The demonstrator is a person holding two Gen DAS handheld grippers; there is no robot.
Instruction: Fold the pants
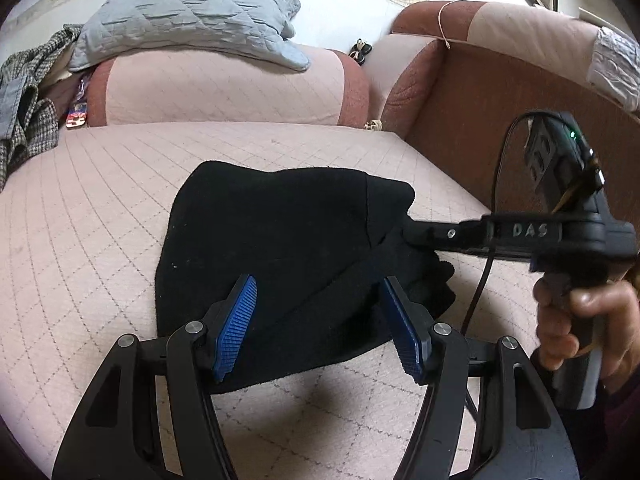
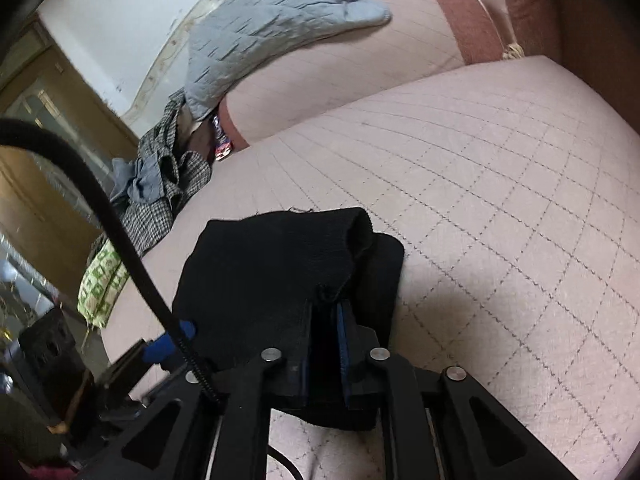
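Note:
Black pants (image 1: 272,240) lie folded into a compact bundle on the pink quilted sofa seat (image 1: 100,220). My left gripper (image 1: 318,282) hovers over their near edge, open, with its blue pads (image 1: 236,324) spread wide and nothing pinched. My right gripper (image 1: 408,232) comes in from the right, held by a person's hand (image 1: 580,320), and is shut on a raised fold at the bundle's right side. In the right wrist view the pants (image 2: 260,272) bunch up in front of the right gripper (image 2: 326,304), with black cloth caught between the narrow jaws.
A grey quilted pillow (image 1: 184,12) rests on the sofa back. Checked clothing (image 1: 24,112) is heaped at the left end. A brown armrest (image 1: 480,120) bounds the right side. A black cable (image 2: 100,208) arcs across the right wrist view. The sofa seat (image 2: 500,220) stretches right of the pants.

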